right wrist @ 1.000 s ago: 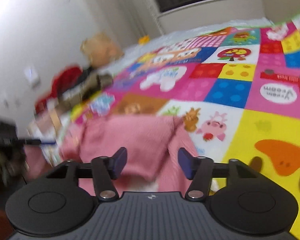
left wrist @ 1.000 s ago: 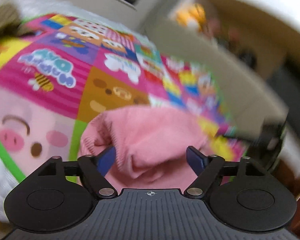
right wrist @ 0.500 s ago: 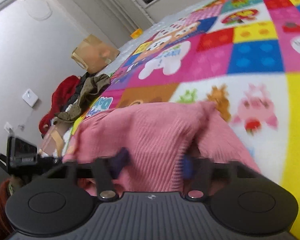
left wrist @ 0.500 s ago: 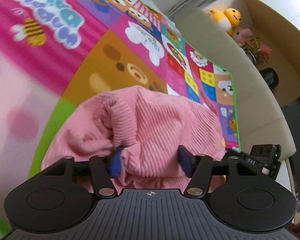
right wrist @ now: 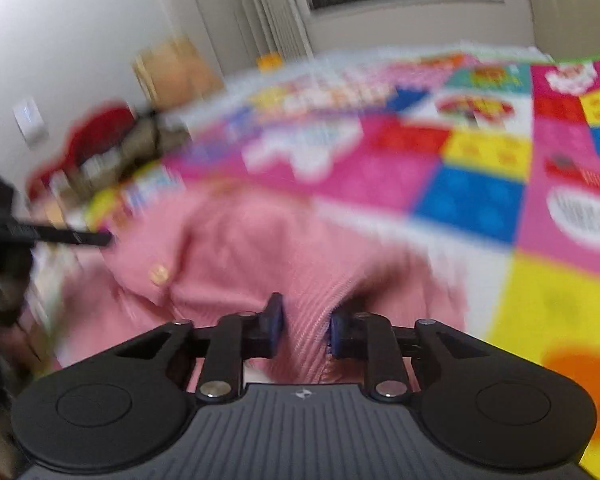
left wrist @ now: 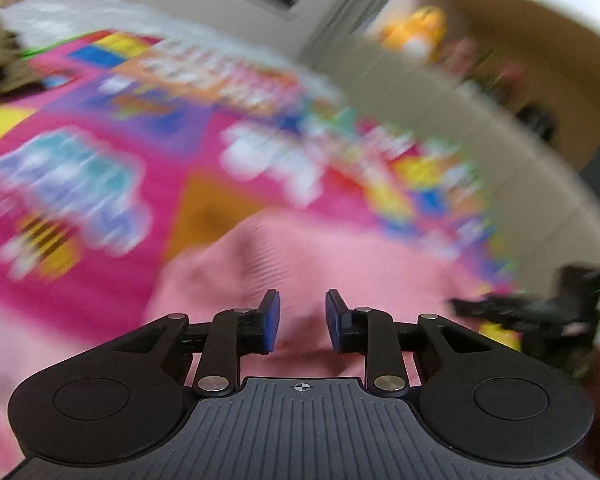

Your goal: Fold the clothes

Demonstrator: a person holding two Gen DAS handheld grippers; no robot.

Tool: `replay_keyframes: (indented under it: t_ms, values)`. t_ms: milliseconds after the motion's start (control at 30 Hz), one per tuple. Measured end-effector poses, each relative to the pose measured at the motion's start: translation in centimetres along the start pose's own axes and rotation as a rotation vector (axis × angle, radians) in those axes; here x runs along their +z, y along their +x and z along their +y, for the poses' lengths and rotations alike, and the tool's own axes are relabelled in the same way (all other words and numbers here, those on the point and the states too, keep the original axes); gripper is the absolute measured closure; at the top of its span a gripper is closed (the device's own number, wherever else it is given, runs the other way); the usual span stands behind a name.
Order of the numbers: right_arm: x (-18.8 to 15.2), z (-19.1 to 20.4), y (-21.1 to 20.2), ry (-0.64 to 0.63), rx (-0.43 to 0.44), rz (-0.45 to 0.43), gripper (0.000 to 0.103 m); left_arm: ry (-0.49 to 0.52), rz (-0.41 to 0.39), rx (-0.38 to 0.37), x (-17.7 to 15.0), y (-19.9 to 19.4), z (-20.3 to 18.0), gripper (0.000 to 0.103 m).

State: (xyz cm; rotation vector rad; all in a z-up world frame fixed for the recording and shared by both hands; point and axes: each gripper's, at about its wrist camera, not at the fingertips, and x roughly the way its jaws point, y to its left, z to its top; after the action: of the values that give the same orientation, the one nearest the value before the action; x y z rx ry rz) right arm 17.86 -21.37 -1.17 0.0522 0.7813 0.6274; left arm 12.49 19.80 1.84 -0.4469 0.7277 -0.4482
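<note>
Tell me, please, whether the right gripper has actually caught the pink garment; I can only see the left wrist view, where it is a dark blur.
Observer: Yes. The right gripper is closed on a raised ridge of the pink cardigan, with ribbed fabric pinched between its pads.
Operator: Thank you. Does the garment show any fastenings?
Observer: One gold button shows on the fabric, to the left of that grip.
Operator: Is there other laundry nearby?
Observer: A red garment lies near the wall at the far left, too blurred to describe further.
</note>
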Motion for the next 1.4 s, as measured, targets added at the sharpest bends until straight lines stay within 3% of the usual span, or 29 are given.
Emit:
replay_keyframes:
  t_ms: [67,200,300,367,400,533,600,667,733,767,833,900,1000,1100,1167,1233,1400]
  values:
    - [-1.5,-0.2,-1.0,0.025,-0.006,-0.009,0.077,0.000,0.013,0.058,-1.2,-1.1,0.6,0.076]
    - [-2.3,0.7,-3.1,-0.016,-0.079,-0.045,0.072,-0.001,0.039,0.175,-3.6,-3.3,1.8,0.057]
    - [-2.2,4.1,-3.8,-0.219,-0.142,-0.084,0.065,0.038,0.019,0.149,-3.5,-3.8,0.3,0.045]
    - [-2.1,6.7,-4.1,-0.370,-0.172,-0.117,0.047,0.073,0.010,0.146,-3.3,-3.2,-1.0,0.036]
    - [-2.0,8.4,-3.9,-0.463,-0.168,-0.137,0.043,0.091,0.010,0.169,-3.2,-2.6,-1.4,0.030]
    - [-2.0,15.1,-1.2,-0.835,-0.141,-0.166,0.039,0.174,0.024,0.288,-3.3,-0.5,-1.9,0.030]
    - [-2.2,17.7,1.0,-0.991,-0.140,-0.151,0.036,0.180,0.031,0.306,-3.4,0.1,-1.5,0.030]
    - [-2.5,19.3,3.5,-1.088,-0.141,-0.098,0.028,0.159,0.033,0.301,-3.7,0.2,-0.8,0.030]
    - [-2.7,20.1,5.9,-1.146,-0.161,-0.058,0.029,0.142,0.028,0.287,-4.0,0.0,-0.2,0.030]
    - [-2.4,20.0,6.9,-1.137,-0.162,-0.045,0.049,0.137,0.023,0.279,-4.2,-0.2,0.0,0.029]
    - [-0.2,19.1,7.8,-0.969,-0.161,-0.044,0.080,0.118,0.012,0.254,-4.6,-0.8,0.6,0.029]
    - [2.6,17.9,7.2,-0.752,-0.170,-0.106,0.086,0.101,0.002,0.214,-4.9,-1.6,1.1,0.027]
    - [5.6,16.7,5.5,-0.493,-0.154,-0.207,0.087,0.078,-0.007,0.156,-5.3,-2.3,1.8,0.022]
    - [4.5,17.8,6.9,-0.493,-0.113,-0.150,0.084,0.053,-0.021,0.139,-5.6,-2.3,2.1,0.020]
    - [2.4,18.8,8.8,-0.526,-0.087,-0.060,0.077,0.043,-0.032,0.136,-5.7,-2.2,2.1,0.018]
    - [0.6,19.0,9.3,-0.506,-0.069,-0.033,0.065,0.040,-0.041,0.139,-5.7,-2.4,1.9,0.018]
    - [-0.8,17.9,5.1,-0.375,0.064,-0.076,0.050,0.064,-0.081,0.123,-5.0,-3.6,0.5,0.018]
